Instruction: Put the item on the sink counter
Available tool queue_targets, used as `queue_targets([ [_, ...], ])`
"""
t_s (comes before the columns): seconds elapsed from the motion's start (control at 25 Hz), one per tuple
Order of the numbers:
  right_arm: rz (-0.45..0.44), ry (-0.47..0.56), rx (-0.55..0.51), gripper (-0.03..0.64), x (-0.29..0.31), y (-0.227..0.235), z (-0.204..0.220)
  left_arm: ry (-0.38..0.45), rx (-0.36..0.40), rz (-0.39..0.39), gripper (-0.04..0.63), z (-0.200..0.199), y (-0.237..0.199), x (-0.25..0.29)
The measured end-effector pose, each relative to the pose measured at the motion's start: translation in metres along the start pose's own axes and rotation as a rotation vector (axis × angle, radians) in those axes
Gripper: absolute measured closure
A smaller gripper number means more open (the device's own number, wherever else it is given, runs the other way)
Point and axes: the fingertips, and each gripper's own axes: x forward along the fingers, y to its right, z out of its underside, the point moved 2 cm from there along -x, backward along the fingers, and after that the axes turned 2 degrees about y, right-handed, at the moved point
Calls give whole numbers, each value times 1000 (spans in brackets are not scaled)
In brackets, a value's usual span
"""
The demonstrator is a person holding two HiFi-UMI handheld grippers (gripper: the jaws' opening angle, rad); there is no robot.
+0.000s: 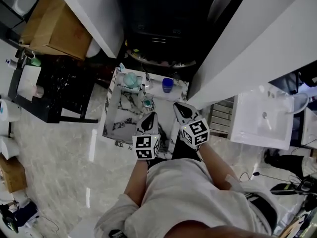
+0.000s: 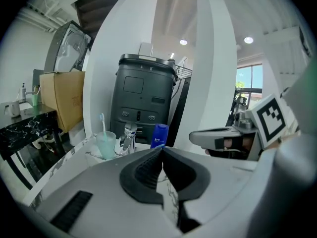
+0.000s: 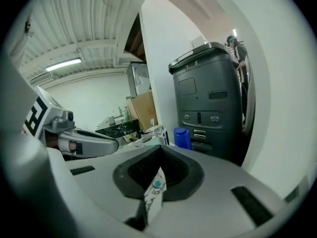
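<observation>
The marble sink counter point(image 1: 113, 119) stands just ahead of me. On it are a teal cup with a toothbrush point(image 1: 131, 79) point(image 2: 105, 144), a chrome tap point(image 2: 129, 138), a blue bottle point(image 1: 168, 85) point(image 2: 159, 135) point(image 3: 182, 138) and a small round teal item point(image 1: 147, 102) point(image 3: 157, 184). My left gripper point(image 1: 149, 117) point(image 2: 162, 148) hovers over the counter's near edge, shut with nothing in it. Beside it, a little further forward, my right gripper point(image 1: 179, 108) point(image 3: 159, 148) is also shut and empty. The teal item shows below its closed tips, lying on the marble.
A dark grey machine point(image 1: 158, 24) point(image 2: 143, 103) stands behind the counter between white slanted panels. A cardboard box point(image 1: 54, 29) and a black marble table point(image 1: 49, 95) are at the left. A white basin point(image 1: 262, 120) is at the right.
</observation>
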Motion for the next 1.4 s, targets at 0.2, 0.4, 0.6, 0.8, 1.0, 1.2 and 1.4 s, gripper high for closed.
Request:
queue_targets([
  [0.2,51,43,-20,612,-22,-36,-5,18,23,24,586,4,-2,-37],
  [0.4,74,57,-57,612,-48,-68,1,44,37,47,584,17,1,-75],
  [0.6,121,47,-71,612,-81,-98,22,66,53,84,586,30,5,-111],
  [0.8,162,40,-104,612,-116,-116,29,58,63,130,584,43,19,-127],
  [1.0,155,99,-142,612,-149,-122,8,95,77,130,586,36,49,-141],
  [1.2,96,167,-200,612,-180,-123,-16,198,80,61,585,7,82,-158],
  [1.4,66,259,-205,612,-217,-129,-32,260,64,32,586,1,121,-180],
])
